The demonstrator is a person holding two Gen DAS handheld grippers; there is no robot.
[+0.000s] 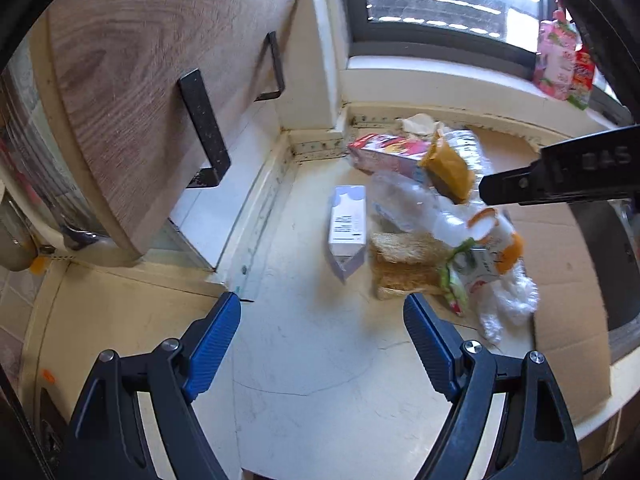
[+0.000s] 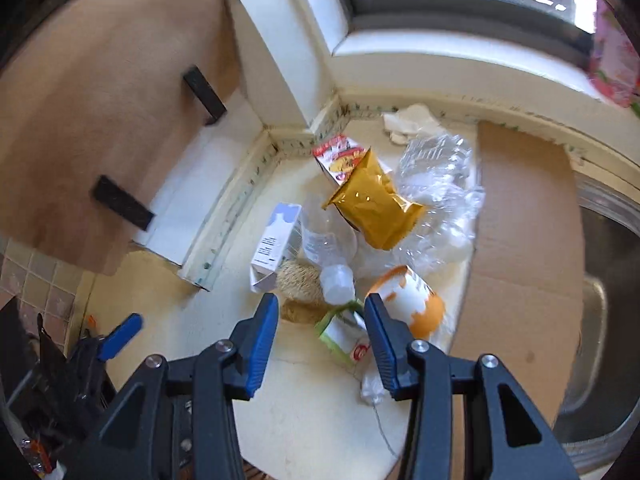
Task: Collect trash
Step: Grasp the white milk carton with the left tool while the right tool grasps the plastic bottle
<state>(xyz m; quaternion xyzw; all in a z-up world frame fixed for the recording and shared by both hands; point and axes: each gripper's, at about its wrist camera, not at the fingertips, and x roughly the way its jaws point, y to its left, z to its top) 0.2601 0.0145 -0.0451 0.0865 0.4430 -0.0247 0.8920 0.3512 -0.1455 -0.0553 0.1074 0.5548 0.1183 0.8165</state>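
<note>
Two blue-padded fingers of left gripper nearest, spread wide, holding nothing, hovering over bare cream countertop. Right gripper likewise wide and empty, tips just short of trash pile.

Pile in corner under window, counted:
- one white carton, lying flat, leftmost
- one red snack box, at back near wall
- one yellow foil pouch, on top of heap
- one clear plastic bottle, white-capped end toward gripper
- crumpled clear plastic, number of pieces unclear
- one orange-and-white cup, on its side, just beside right finger
- one green-and-white wrapper, between right gripper's fingers
- two tan scrub pads, touching
- one white crumpled tissue, against back wall

One flat cardboard sheet right of pile.
</note>
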